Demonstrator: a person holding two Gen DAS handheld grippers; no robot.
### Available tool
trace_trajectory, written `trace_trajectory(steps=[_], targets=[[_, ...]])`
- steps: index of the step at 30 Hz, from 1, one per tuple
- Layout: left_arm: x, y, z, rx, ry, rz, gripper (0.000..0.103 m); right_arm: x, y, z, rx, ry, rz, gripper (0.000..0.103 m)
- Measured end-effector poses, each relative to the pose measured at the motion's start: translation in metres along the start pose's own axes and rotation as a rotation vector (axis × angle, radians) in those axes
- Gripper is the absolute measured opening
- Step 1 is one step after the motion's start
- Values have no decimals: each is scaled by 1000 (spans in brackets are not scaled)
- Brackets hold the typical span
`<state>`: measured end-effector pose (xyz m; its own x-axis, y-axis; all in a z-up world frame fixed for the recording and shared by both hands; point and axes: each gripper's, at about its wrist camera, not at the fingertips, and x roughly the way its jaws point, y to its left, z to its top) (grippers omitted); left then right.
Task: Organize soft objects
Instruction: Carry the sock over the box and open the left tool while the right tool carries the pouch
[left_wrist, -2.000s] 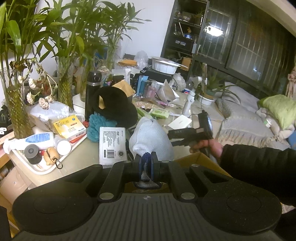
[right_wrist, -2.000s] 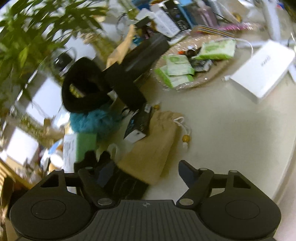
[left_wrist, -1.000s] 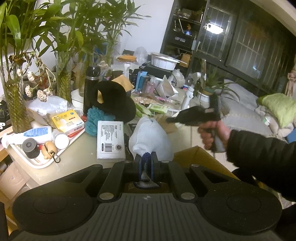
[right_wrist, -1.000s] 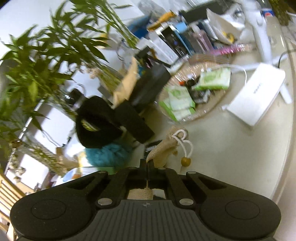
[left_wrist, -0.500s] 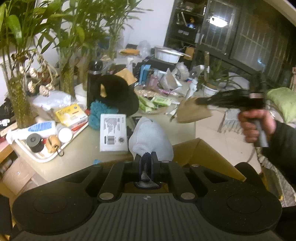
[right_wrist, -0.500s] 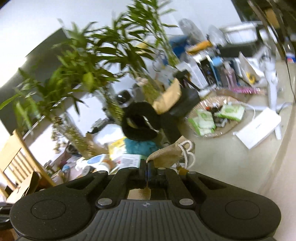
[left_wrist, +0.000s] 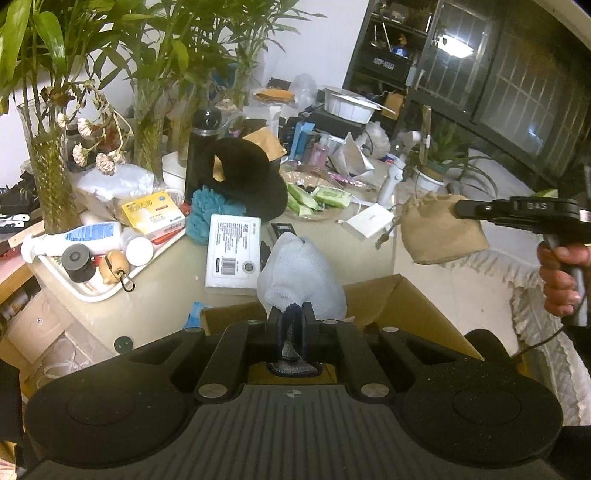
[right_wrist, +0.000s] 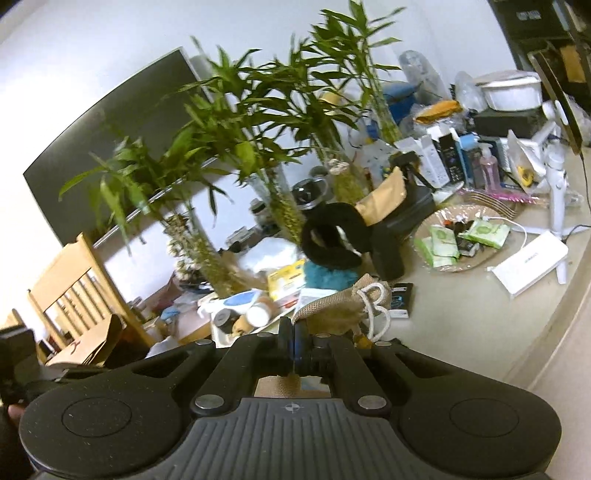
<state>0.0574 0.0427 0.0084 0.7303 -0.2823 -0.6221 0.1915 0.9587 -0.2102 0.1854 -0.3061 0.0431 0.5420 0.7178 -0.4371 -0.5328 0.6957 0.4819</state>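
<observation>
Our right gripper (left_wrist: 463, 208) pinches the tan burlap drawstring pouch (left_wrist: 439, 230) aloft beyond the table's edge; our left gripper (left_wrist: 291, 325) clamps the pale knitted glove (left_wrist: 301, 277) over the open cardboard box (left_wrist: 402, 299). Thin holds might slip, dropping either outside.

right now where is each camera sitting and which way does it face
Left wrist: on the left gripper, shut on a white glove over the cardboard box, facing the cluttered table; the person's hand and right gripper show.
Right wrist: on the right gripper, shut on the burlap pouch, facing the table and bamboo.
Shared: pouch, black hat, white box.
</observation>
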Motion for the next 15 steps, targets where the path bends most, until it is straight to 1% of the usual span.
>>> trace_trajectory(steps=[3,6,15], targets=[[-2,-2,-1,6,13,-2,9,-8,11,-8,-24,4,9,3],[-2,-6,-2,20,24,1,9,-10,15,-16,-21,16,17,3],[3,-7,-5,28,49,-19,9,-6,24,-34,-31,65,44,4]])
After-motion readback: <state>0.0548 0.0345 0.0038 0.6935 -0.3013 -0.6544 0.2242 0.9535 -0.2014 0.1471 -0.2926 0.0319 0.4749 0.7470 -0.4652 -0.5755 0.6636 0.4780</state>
